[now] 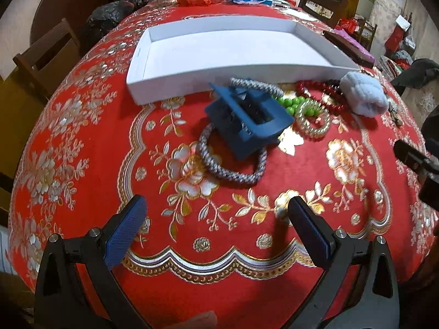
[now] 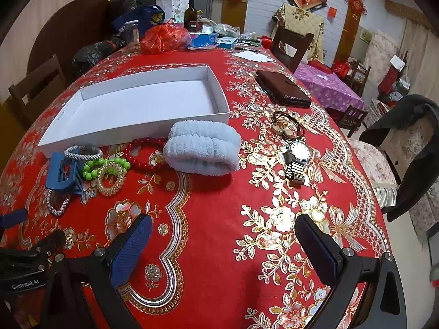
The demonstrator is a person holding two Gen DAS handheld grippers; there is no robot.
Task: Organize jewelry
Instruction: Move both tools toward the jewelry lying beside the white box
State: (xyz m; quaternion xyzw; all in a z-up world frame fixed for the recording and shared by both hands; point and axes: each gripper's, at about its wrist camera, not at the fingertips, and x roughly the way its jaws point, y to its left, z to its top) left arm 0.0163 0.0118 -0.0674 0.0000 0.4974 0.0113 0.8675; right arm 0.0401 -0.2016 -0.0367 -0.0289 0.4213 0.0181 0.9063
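An empty white box lies on the red tablecloth. In front of it lie a blue hair claw on a silver braided band, green beads, a clear spiral hair tie, a red bead bracelet and a pale blue fluffy scrunchie. A metal watch and dark bangles lie further right. My left gripper is open, short of the claw. My right gripper is open over bare cloth.
A brown wallet lies right of the box. Bags, a bottle and clutter fill the table's far end. Wooden chairs stand around the table. The right gripper's body shows at the left view's right edge.
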